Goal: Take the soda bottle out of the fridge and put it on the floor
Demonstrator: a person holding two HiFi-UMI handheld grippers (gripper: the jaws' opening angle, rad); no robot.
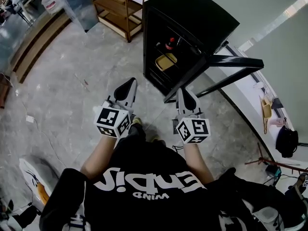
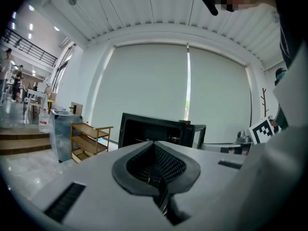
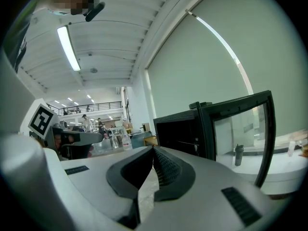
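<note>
A small black fridge (image 1: 192,18) stands on the floor ahead with its glass door (image 1: 235,62) swung open to the right. Inside, the soda bottle (image 1: 170,44), dark with a red cap, stands upright on a shelf above a yellow item (image 1: 166,61). Both grippers hover in front of the fridge, short of the opening. My left gripper (image 1: 129,83) is shut and holds nothing; its tips meet in the left gripper view (image 2: 154,142), pointing at the fridge (image 2: 159,129). My right gripper (image 1: 186,93) is also shut and empty (image 3: 154,148), facing the fridge (image 3: 180,131) and the door (image 3: 240,129).
A wooden shelf unit (image 1: 118,8) and a metal cabinet (image 1: 79,4) stand left of the fridge, with steps (image 1: 33,40) further left. A white curved platform (image 1: 262,109) with a bag (image 1: 287,141) lies to the right. Grey marble floor (image 1: 72,81) spreads before the fridge.
</note>
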